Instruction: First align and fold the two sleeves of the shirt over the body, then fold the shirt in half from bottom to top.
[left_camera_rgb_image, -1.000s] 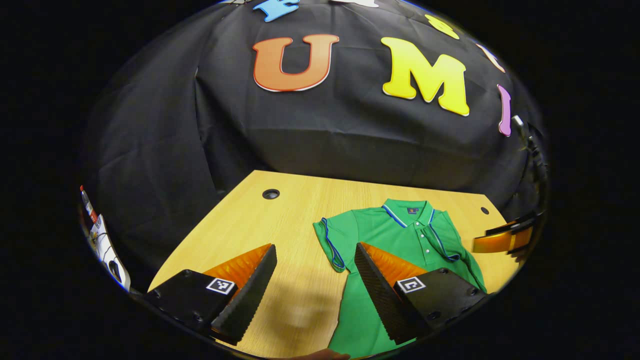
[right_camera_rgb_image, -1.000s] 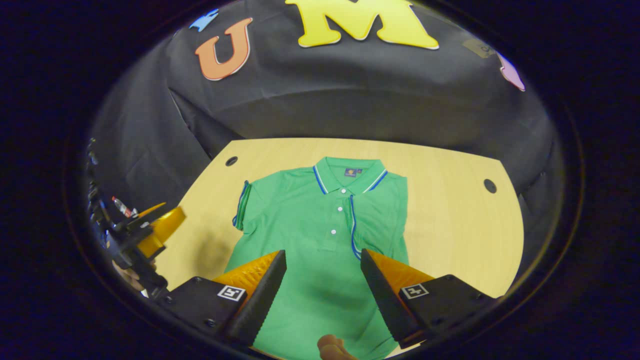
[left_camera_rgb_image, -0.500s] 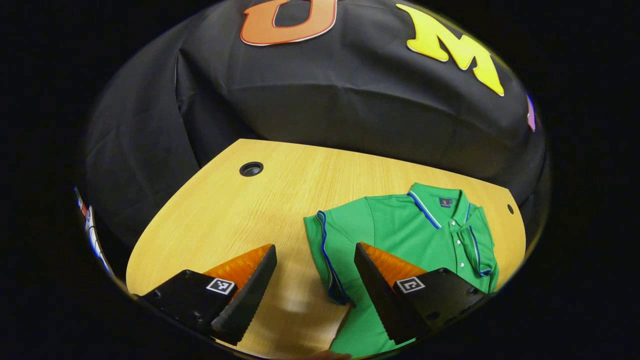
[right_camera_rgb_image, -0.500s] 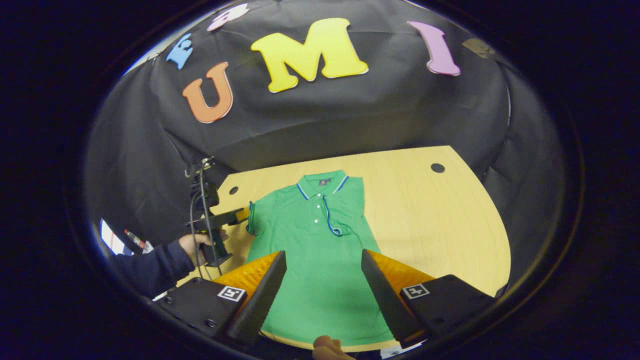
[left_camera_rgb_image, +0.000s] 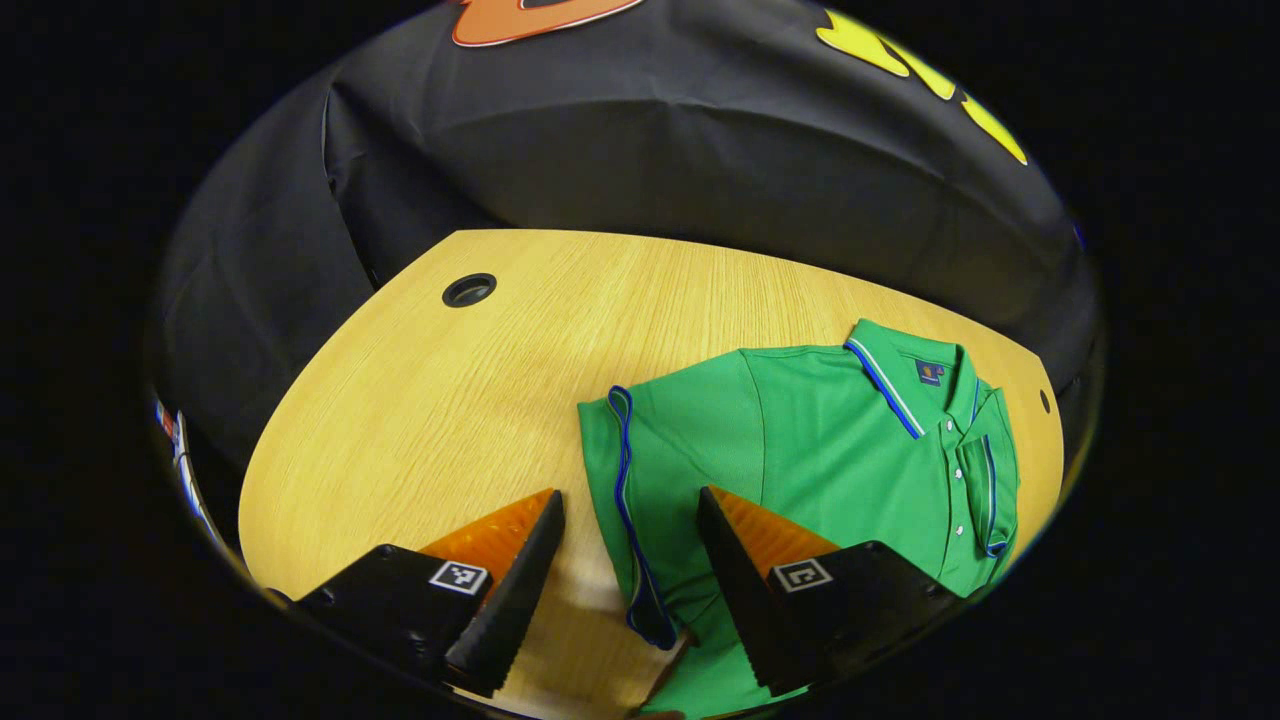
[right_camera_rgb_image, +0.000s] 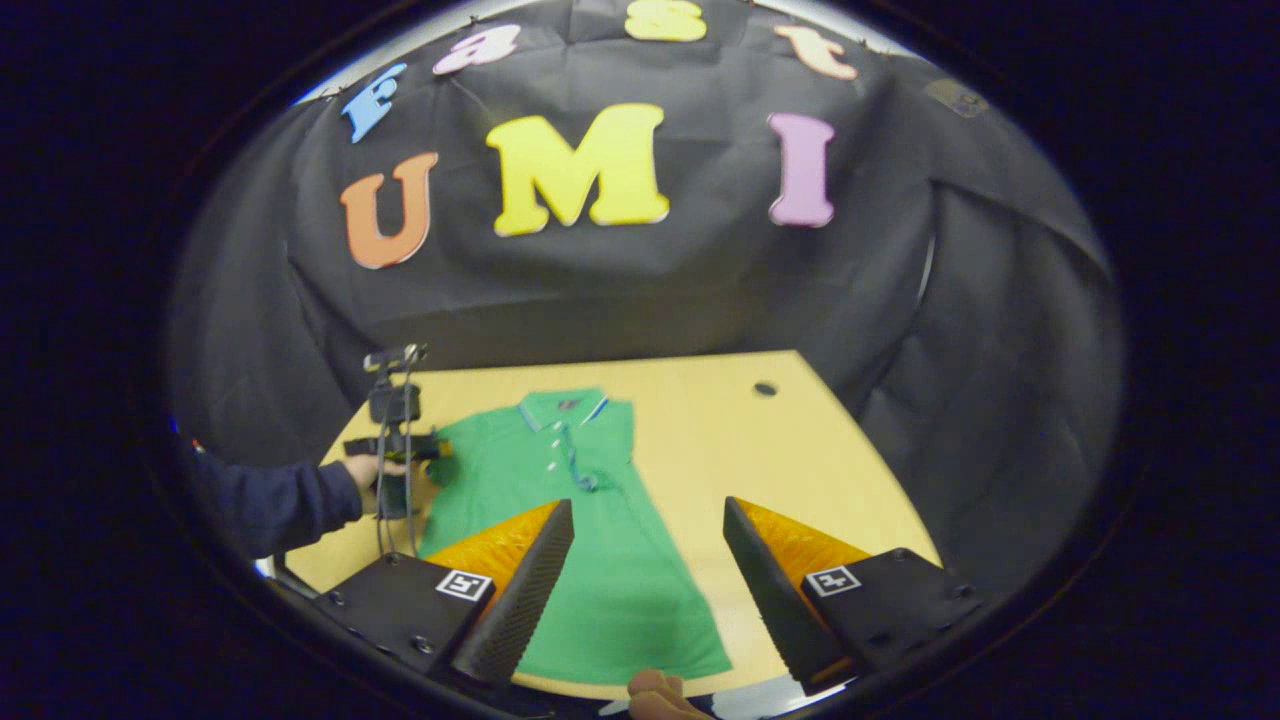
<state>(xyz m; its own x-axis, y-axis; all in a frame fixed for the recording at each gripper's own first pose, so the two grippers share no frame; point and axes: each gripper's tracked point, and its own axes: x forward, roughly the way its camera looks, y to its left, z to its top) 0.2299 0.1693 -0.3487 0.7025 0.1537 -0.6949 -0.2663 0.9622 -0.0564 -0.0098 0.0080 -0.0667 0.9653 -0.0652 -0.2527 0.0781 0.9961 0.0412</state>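
Observation:
A green polo shirt (left_camera_rgb_image: 840, 450) with blue trim lies flat on the wooden table (left_camera_rgb_image: 450, 400), collar at the far side. Its right sleeve (left_camera_rgb_image: 985, 480) is folded over the body. Its left sleeve (left_camera_rgb_image: 625, 470) lies spread out to the side. My left gripper (left_camera_rgb_image: 625, 575) is open just above that sleeve, whose blue-edged cuff lies between the fingers. In the right gripper view the shirt (right_camera_rgb_image: 600, 560) lies farther off, and the left gripper (right_camera_rgb_image: 425, 450) hangs at its sleeve. My right gripper (right_camera_rgb_image: 648, 580) is open and holds nothing, back over the table's near edge.
Cable holes sit in the table's far corners (left_camera_rgb_image: 469, 290) (right_camera_rgb_image: 765, 388). A hand in a dark sleeve (right_camera_rgb_image: 270, 500) holds the left gripper. Black cloth walls close the table's back and sides. Bare wood (right_camera_rgb_image: 780, 470) lies to the right of the shirt.
My left gripper has moved in and down over the spread left sleeve. My right gripper has drawn back and up from the shirt, which now looks smaller and farther away.

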